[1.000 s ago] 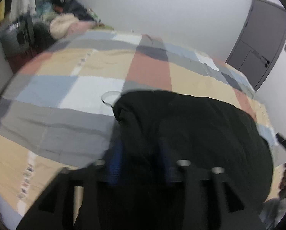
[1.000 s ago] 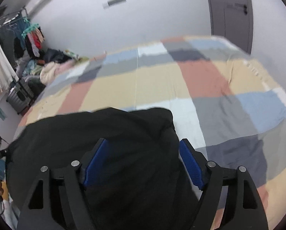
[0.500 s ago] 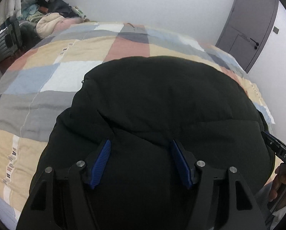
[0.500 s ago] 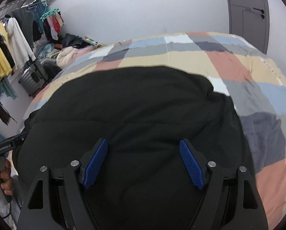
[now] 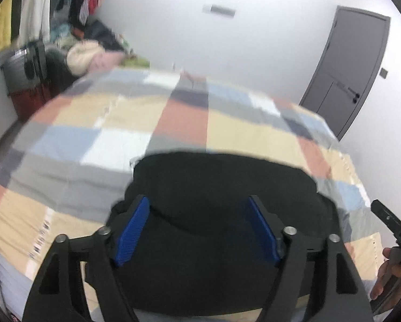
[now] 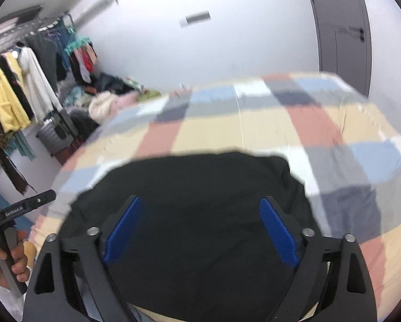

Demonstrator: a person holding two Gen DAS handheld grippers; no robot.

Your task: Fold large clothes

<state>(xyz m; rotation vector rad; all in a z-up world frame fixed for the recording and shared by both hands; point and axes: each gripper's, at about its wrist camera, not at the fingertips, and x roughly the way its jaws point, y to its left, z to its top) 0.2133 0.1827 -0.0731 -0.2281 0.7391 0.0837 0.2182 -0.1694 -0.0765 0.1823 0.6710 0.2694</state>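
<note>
Black garment (image 5: pixel 227 214) lies bunched on the checked bedspread (image 5: pixel 173 123); both tools, just widening, stand open, gripping nothing.

Black garment (image 5: pixel 222 214) on checkered bed (image 5: pixel 125 123)

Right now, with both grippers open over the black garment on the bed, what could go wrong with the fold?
1. The bulky black garment lies bunched at the near edge of the checked patchwork bedspread; it may slide off.
2. The left gripper and right gripper, jaws just opened with nothing pinched, leave the puffy fold free to spring back.
3. Black on black hides edges, so the next grasp may catch the wrong layer.
</note>
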